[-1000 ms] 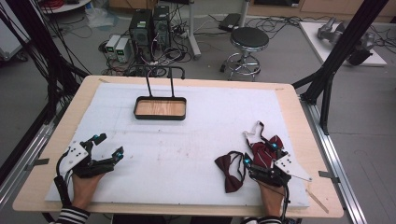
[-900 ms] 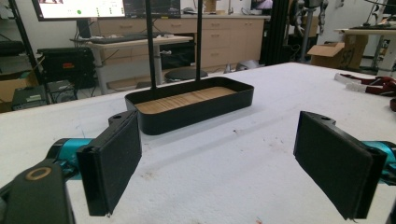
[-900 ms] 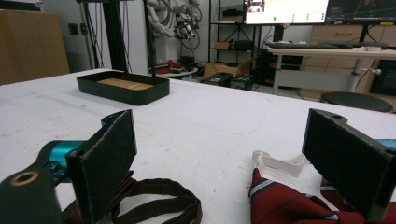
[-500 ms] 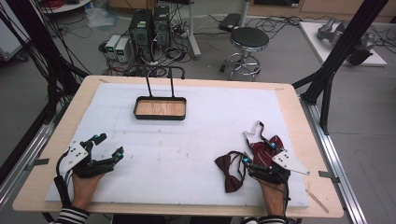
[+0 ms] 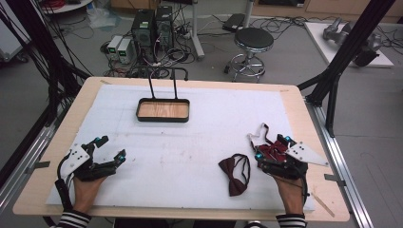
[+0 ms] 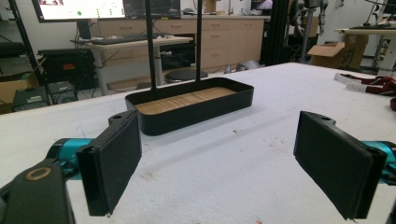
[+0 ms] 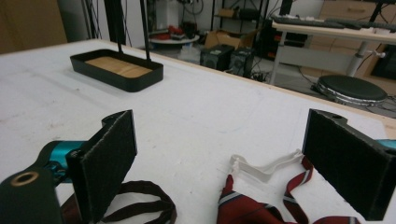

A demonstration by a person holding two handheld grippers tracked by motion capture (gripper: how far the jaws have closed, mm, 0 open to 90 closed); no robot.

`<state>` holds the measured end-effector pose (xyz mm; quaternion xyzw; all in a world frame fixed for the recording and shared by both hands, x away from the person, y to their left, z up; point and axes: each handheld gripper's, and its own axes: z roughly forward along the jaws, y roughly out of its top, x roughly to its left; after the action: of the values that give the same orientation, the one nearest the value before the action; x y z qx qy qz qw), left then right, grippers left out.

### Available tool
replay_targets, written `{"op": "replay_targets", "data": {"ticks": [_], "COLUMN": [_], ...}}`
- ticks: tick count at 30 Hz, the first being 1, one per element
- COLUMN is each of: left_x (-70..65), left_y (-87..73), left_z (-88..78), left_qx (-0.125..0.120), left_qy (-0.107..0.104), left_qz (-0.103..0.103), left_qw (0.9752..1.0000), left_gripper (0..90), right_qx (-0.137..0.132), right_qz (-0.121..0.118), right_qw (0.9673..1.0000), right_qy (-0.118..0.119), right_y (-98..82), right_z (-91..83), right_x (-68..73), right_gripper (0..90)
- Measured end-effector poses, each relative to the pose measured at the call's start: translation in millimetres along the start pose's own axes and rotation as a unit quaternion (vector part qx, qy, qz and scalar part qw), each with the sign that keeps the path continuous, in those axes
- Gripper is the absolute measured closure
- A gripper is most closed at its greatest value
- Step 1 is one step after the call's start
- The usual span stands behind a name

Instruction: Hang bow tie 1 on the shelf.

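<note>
Resting near edge: left gripper [image 5: 108, 148], fingers spread wide on nothing.
Right gripper [image 5: 271, 147]: fingers wide, hovering over the striped red tie [image 7: 261, 207], not gripping.
Brown bow tie [image 5: 235, 172]: loose on the surface [image 5: 209, 128], just left.
Tray [image 5: 163, 110]: far, bare.
Progress: barely begun; both ties probably still need moving.

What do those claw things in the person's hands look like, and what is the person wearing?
Each hand holds a black two-jaw gripper, the left gripper and the right gripper. The jaws are flat black rectangular pads with a rough, felt-like face, on teal-blue mounts. A grey three-cornered plate sits on top, and a black cable trails back. The sleeves are black-and-white striped.
</note>
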<state>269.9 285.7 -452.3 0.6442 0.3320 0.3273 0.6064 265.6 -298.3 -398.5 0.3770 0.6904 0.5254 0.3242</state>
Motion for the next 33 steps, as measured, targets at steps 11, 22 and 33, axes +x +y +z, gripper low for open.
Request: {"op": "replay_targets", "data": {"ticks": [11,22,33], "left_x": [-0.6,-0.7,-1.6], "left_y": [-0.1,-0.1,-0.1], "left_z": [0.0,0.0,-0.1], "left_qx": [0.0,0.0,-0.001], "left_qy": [0.001,0.002,0.005], "left_qz": [0.0,0.0,0.004], "left_qw": [1.0,1.0,1.0], "left_gripper": [15.5,15.5,15.5], "right_qx": [0.105,0.224,0.319], "right_qz": [-0.019,-0.017,0.01], "right_qw": [0.9943,0.9744,0.9476], "right_qy": [-0.002,-0.007,-0.017], "right_y": [33.2,36.2,30.4], "right_z": [7.3,23.2,43.5], "right_x": [-24.2,-40.2,-58.3], "right_gripper": [9.2,10.9,14.2]}}
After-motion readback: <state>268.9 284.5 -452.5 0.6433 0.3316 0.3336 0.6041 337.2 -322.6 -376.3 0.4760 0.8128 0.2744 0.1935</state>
